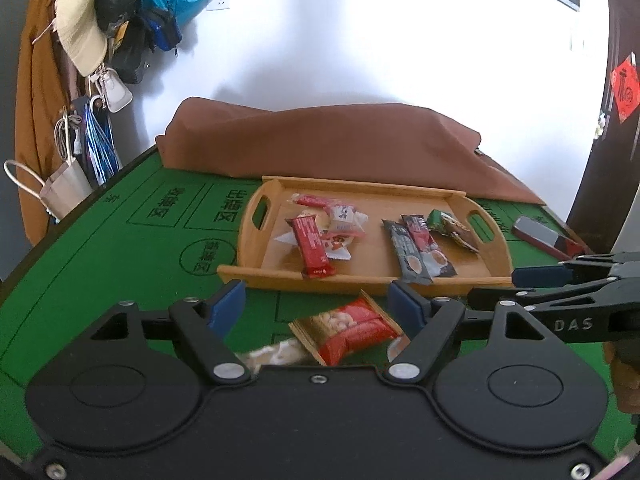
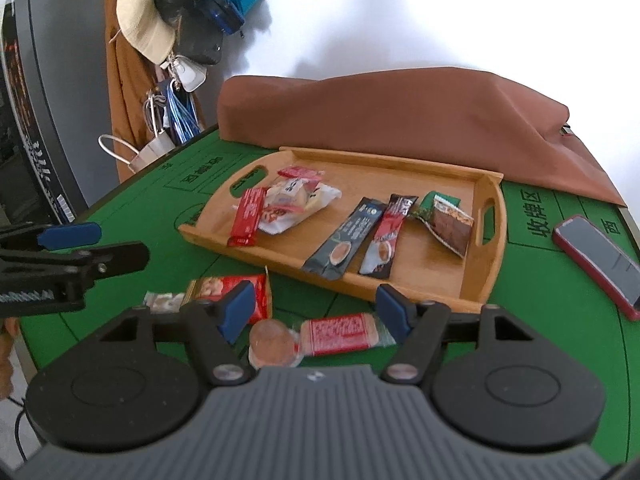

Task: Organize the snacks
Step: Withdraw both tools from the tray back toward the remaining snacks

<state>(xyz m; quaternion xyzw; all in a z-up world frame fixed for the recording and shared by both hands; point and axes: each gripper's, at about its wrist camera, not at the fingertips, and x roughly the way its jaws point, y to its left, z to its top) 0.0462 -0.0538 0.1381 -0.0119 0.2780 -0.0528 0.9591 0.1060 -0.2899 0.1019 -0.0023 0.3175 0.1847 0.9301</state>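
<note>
Wooden tray (image 2: 494, 248) half filled; loose packets wait on green felt.
Both grippers (image 1: 316, 308) (image 2: 316, 308) spread, empty: straddle red nut packet (image 1: 348, 330) squarely, pinch gently.

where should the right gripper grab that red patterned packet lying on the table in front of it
Grip the red patterned packet across its short width, near the middle, coming straight down from above. It lies flat on the green table with its long axis left to right, between the open fingers of the right gripper. The round brown snack touches its left end, so avoid that end.
</note>
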